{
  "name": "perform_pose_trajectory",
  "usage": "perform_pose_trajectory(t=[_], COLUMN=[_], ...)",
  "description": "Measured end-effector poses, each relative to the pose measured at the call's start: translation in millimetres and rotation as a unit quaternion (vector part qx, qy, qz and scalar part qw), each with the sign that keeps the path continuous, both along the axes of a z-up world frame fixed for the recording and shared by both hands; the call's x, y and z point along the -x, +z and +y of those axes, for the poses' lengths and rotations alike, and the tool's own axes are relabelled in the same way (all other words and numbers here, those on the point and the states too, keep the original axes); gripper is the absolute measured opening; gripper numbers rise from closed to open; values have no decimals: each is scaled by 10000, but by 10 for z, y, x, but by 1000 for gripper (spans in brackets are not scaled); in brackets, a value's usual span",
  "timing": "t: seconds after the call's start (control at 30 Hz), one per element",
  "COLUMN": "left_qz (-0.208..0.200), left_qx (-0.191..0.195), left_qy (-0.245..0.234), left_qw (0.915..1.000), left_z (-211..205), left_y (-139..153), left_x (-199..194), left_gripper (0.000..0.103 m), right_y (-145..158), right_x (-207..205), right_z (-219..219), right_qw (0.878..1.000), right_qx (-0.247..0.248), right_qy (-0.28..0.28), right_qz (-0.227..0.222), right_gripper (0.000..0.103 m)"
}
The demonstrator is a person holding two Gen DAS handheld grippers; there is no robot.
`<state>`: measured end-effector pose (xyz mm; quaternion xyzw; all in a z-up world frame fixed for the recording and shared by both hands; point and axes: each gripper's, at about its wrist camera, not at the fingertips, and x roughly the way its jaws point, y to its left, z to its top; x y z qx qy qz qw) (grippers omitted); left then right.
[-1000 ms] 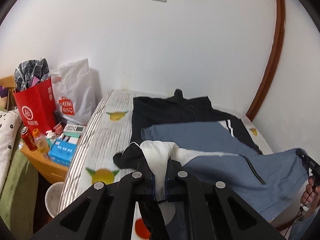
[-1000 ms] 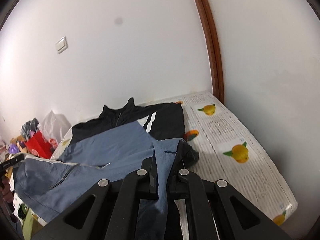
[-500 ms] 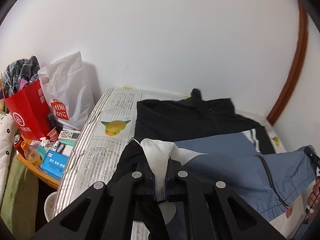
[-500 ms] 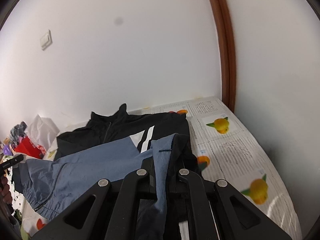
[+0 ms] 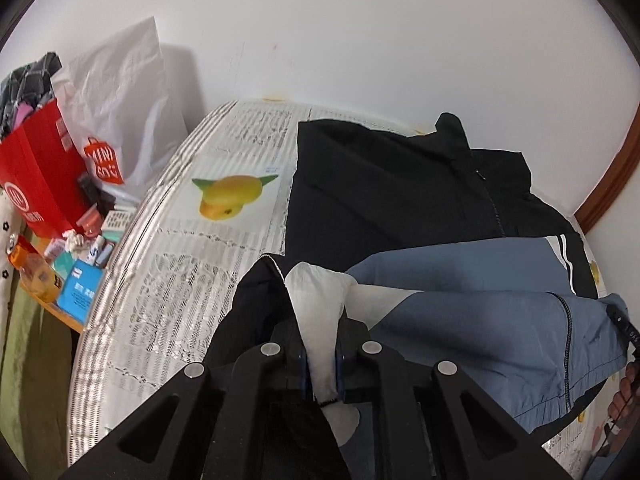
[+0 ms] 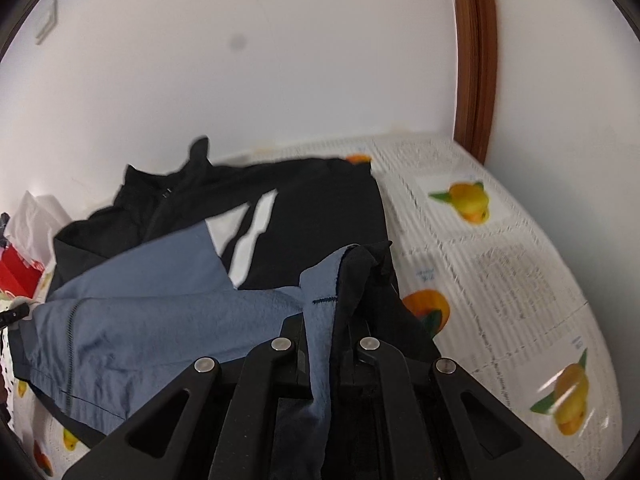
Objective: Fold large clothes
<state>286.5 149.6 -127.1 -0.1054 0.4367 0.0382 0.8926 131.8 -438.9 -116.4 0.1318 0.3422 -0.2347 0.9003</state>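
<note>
A black and blue zip jacket (image 5: 400, 208) lies on the bed with its collar toward the wall. Its blue lower half (image 5: 472, 312) is lifted and doubled over the black chest. My left gripper (image 5: 322, 364) pinches the left hem corner, white lining and black edge between the pads; its jaws are opening slightly with the cloth still in them. My right gripper (image 6: 324, 356) is shut on the right hem corner of the jacket (image 6: 312, 216), blue cloth with a black edge. Both corners hang just above the jacket's middle.
The bed sheet (image 5: 224, 248) is white with printed fruit and runs to the wall. Left of the bed, a low table (image 5: 76, 264) holds boxes and bottles, with a red bag (image 5: 36, 184) and a white bag (image 5: 120, 92). A brown door frame (image 6: 476, 60) stands at the right.
Both grippers have moved forward toward the collar and lower, carrying the hem over the jacket. More of the blue half now covers the black chest.
</note>
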Motion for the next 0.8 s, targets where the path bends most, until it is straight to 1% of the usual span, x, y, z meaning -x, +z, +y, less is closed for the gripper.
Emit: perform_pose_trajectory(t=[0.13,0.17,0.2,0.23,0.27,0.3,0.33,0.37,0.4,0.43,0.5,0.57,0.63,0.7,0.8], left_qz=[78,110,135,133,89,-4,-76,-180,-283,-326,-352,-337,-254,-131,43], left_qx=[-29,-17,26,81,142,178,149,48,-39,-57,42,72,42,98,230], left_qy=[-28,-67,-135,-202,-278,-358,-380,-349,-293,-262,-220,-109,0,50,20], left_qw=[10000,9999,9998,9997,9995,9992,9991,9992,9992,9991,9991,9993,9997,9999,9997], left_z=[-20,-25,-31,-39,-42,-44,-43,-31,-5,23,123,225,309,398,488], left_y=[12,23,44,74,121,186,229,285,334,361,394,375,308,201,28], left_x=[5,6,25,58,112,189,245,324,403,448,549,631,697,766,838], left_gripper=[13,15,17,22,30,35,45,51,51,51,51,51,51,51,51], right_y=[-116,-113,-95,-65,-15,50,126,189,263,304,354,341,247,115,-101], right_x=[-57,-51,-38,-19,27,105,210,309,448,527,680,810,889,942,987], right_z=[-33,-23,-6,11,41,81,120,134,141,137,104,48,-15,-65,-102], right_qw=[9997,9996,9994,9994,9995,9996,9997,9996,9994,9993,9992,9993,9994,9991,9981], right_qx=[-19,-5,-6,16,52,94,147,202,272,311,376,369,251,79,-195], right_qy=[-91,-100,-86,-48,32,129,199,210,178,135,18,-92,-201,-251,-165], right_qz=[243,277,329,356,326,226,84,-21,-136,-170,-117,-31,159,346,569], right_gripper=[8,10,14,14,15,19,28,31,36,36,36,36,36,36,36])
